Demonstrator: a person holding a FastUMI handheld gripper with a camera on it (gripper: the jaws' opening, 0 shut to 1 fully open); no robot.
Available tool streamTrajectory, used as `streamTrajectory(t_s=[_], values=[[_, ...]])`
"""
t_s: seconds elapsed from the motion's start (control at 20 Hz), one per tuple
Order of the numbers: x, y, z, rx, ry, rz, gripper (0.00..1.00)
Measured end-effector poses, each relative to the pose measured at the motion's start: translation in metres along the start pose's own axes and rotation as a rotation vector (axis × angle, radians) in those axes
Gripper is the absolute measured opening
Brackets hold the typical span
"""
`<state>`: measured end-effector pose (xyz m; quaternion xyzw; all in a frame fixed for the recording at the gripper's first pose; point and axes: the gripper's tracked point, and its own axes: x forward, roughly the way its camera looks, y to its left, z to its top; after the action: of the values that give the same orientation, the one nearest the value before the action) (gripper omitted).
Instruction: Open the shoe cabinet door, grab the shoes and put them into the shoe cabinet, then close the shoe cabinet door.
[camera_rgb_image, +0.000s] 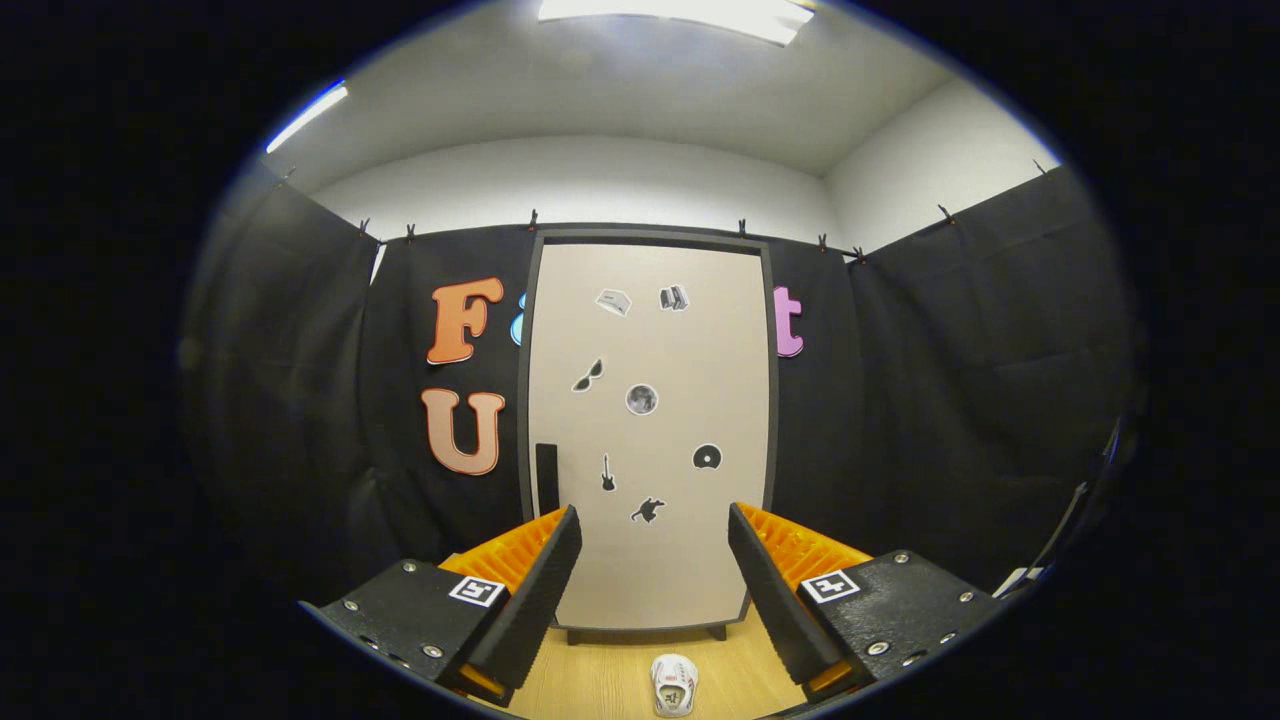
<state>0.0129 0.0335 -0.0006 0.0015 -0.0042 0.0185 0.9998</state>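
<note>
Now the orange-and-black gripper (655, 545) hangs wide open, empty. Small white sneaker (674, 685), light and soft, on wooden floor (600, 680) before tall beige cabinet door (650, 430); grip black handle (546, 478) at left edge.

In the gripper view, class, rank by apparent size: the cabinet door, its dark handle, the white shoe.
1. Cabinet door, clearly largest.
2 and 3. White shoe and dark handle look alike; the shoe lies nearer the camera, so unranked.
The claw is open, holding nothing.
</note>
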Motion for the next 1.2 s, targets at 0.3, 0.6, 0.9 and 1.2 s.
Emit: streamTrajectory(t_s=[0.3, 0.6, 0.9, 1.2], values=[[0.018, 0.027, -0.005, -0.016, -0.007, -0.007, 0.92], [0.046, 0.059, -0.022, -0.039, 0.023, 0.014, 0.92], [0.106, 0.088, -0.051, -0.026, 0.053, 0.051, 0.92], [0.185, 0.115, -0.078, -0.021, 0.077, 0.082, 0.92]])
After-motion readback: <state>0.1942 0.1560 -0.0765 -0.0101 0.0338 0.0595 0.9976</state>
